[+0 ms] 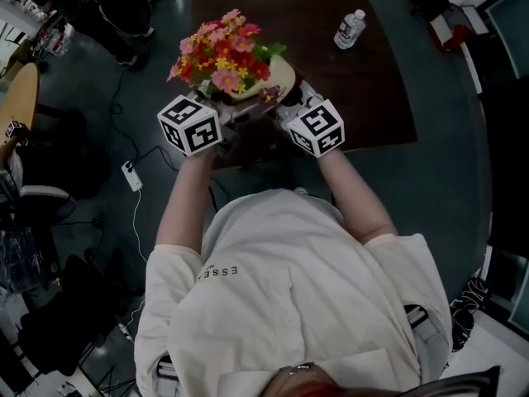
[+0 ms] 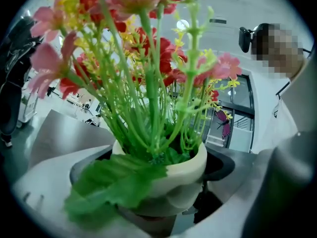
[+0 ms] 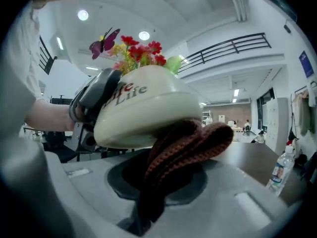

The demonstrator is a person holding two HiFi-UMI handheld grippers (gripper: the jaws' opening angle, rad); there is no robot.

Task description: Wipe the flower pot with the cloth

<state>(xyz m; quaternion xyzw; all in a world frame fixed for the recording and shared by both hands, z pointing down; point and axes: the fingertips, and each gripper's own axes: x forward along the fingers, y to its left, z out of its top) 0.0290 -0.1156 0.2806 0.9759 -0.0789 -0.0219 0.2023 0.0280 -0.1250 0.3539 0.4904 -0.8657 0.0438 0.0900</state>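
Left gripper [image 1: 234, 112] holds pot [image 3: 148, 110] — right gripper [image 1: 286, 106], cloth [image 3: 183, 145].

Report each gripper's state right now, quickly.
Left gripper: closed on the flower pot.
Right gripper: closed on the cloth, which is pressed against the pot's side.
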